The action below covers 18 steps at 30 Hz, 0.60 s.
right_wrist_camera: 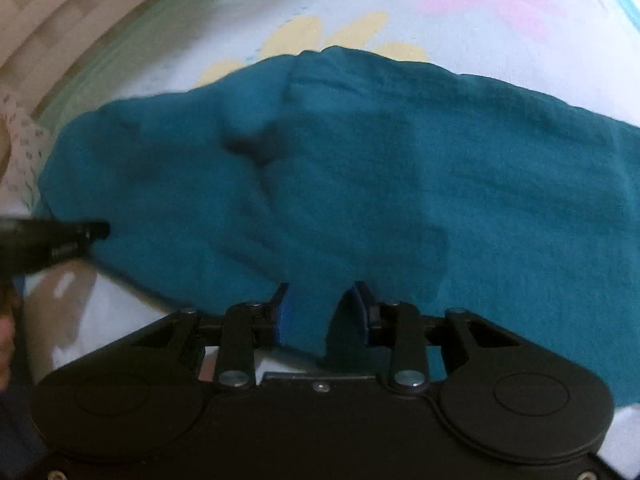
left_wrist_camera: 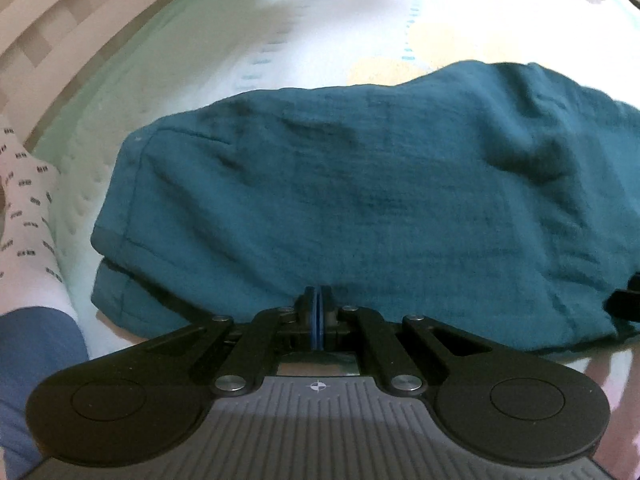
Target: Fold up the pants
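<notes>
Pants (left_wrist_camera: 360, 184) lie already doubled over on the bed (left_wrist_camera: 248, 40), more folding left. Left claw (left_wrist_camera: 319, 304) is pinched closed at their near edge. Right claw (right_wrist_camera: 322, 308) gapes apart around a near flap.

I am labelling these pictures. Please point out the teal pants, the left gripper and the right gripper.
teal pants (left_wrist_camera: 360, 200), left wrist view, middle of the cloth.
left gripper (left_wrist_camera: 319, 304), left wrist view, between closed fingertips.
right gripper (right_wrist_camera: 322, 300), right wrist view, between parted fingertips.

Pants (left_wrist_camera: 360, 200) flat on bedsheet (left_wrist_camera: 280, 40)

no readable text showed; only a small crosshair mark (left_wrist_camera: 318, 386) stood on the left tongs' grey housing.
</notes>
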Motion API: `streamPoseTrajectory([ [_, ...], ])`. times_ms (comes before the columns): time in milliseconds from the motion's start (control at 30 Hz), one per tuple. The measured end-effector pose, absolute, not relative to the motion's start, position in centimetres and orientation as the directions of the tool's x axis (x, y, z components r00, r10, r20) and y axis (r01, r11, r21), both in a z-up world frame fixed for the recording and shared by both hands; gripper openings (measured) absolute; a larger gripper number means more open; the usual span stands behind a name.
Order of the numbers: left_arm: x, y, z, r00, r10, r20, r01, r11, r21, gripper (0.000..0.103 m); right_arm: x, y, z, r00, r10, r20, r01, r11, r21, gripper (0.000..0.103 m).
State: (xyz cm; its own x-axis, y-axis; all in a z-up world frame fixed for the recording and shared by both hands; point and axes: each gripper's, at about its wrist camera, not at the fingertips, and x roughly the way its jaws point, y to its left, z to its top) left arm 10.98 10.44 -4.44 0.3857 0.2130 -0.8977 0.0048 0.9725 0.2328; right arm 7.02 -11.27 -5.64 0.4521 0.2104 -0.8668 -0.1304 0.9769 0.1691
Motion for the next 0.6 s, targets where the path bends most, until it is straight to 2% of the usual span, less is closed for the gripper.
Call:
streamPoseTrajectory([
  [267, 11.2, 9.8, -2.6, 0.396, 0.184, -0.900, -0.044, 0.982, 0.182, 0.002, 6.4, -13.4, -4.5, 0.472, 0.236, -0.850, -0.078, 0.971, 0.227, 0.042],
  [600, 11.5, 1.4, -0.9, 0.442, 0.088, -0.893, 0.089, 0.986, 0.141, 0.002, 5.0, -23.8, -0.6, 0.569, 0.149, -0.809, 0.156, 0.946, 0.284, 0.043],
])
